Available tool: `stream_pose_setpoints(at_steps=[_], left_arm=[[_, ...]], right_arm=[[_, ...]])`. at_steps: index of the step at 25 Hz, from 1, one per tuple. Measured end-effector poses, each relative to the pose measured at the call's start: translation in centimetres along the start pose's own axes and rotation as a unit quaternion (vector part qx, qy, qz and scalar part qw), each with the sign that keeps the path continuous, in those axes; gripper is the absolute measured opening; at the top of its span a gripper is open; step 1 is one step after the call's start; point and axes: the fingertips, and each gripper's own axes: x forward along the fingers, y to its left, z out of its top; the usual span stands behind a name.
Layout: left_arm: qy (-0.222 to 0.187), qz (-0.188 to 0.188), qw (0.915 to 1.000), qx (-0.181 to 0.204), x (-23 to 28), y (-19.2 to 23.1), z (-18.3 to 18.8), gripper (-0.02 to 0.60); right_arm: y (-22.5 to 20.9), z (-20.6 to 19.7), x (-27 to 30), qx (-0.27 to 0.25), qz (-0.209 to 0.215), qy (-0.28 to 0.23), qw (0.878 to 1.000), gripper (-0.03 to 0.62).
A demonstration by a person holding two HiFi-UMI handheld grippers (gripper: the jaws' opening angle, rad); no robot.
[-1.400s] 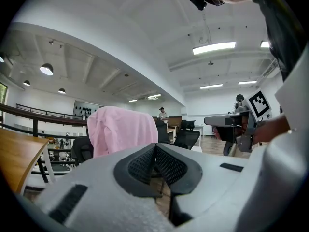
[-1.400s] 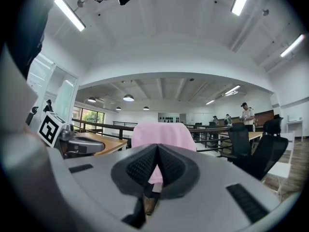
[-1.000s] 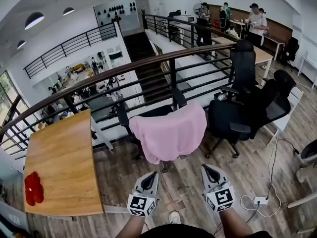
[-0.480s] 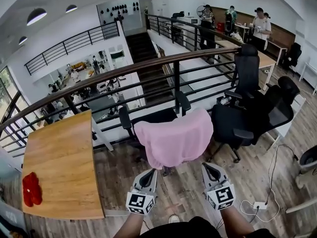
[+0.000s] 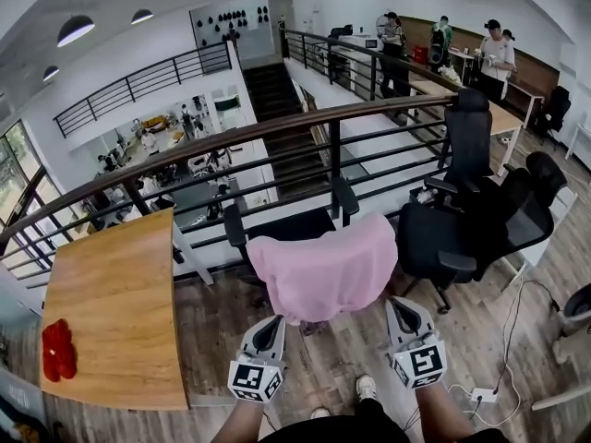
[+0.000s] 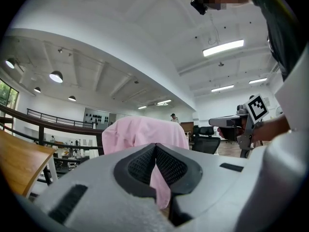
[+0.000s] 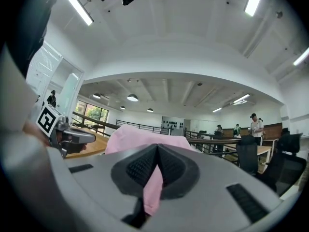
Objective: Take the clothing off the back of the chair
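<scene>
A pink garment (image 5: 323, 268) hangs draped over the back of a black chair (image 5: 286, 221) that stands before the railing. My left gripper (image 5: 270, 324) is just below the garment's lower left edge, jaws shut and empty. My right gripper (image 5: 400, 305) is at the garment's lower right corner, also shut with nothing held. In the left gripper view the garment (image 6: 140, 132) stands straight ahead beyond the closed left gripper (image 6: 155, 146). The right gripper view has the garment (image 7: 137, 138) ahead of the closed right gripper (image 7: 157, 147). Whether either gripper touches the cloth I cannot tell.
A wooden table (image 5: 111, 312) with a red thing (image 5: 57, 351) on it stands at the left. A dark railing (image 5: 277, 129) runs behind the chair. Black office chairs (image 5: 466, 220) crowd the right. A power strip (image 5: 482, 395) and cable lie on the floor. People stand at far desks.
Both grippers have come forward and a little up, closing in on the lower edge of the pink garment. Their jaws have stayed shut. The garment has not shifted on the chair.
</scene>
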Motion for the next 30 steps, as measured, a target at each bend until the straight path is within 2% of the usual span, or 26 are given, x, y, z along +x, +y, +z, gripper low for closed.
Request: stream_pose_setpoints(at_steps=[4, 7, 10, 17, 24, 30], left_arm=[[-0.009, 0.026, 0.9996, 0.002, 1.6, 0.8, 1.1, 0.015], [-0.001, 0.057, 0.9983, -0.008, 1.9, 1.9, 0.5, 0.015], [-0.006, 0.099, 0.9949, -0.018, 1.8, 3.9, 0.6, 0.015], [-0.012, 0.17, 0.9854, -0.007, 2.7, 7.0, 1.4, 0.015], [0.002, 0.203, 0.979, 0.01, 4.1, 8.4, 1.0, 0.015], [0.016, 0.244, 0.9695, 0.005, 4.8, 9.1, -0.2, 0.015]], right_arm=[[-3.0, 0.0, 1.4, 0.008, -0.001, -0.009, 1.0, 0.005], [-5.2, -0.4, 2.4, 0.01, 0.004, -0.01, 1.0, 0.005], [-7.7, -0.1, 3.7, 0.008, 0.005, -0.017, 1.0, 0.005], [-13.0, -0.1, 6.6, 0.007, -0.001, -0.032, 0.999, 0.005], [-16.7, -1.7, 9.0, 0.015, 0.004, -0.023, 1.0, 0.005], [-19.5, -3.4, 11.1, 0.022, 0.019, -0.023, 0.999, 0.005]])
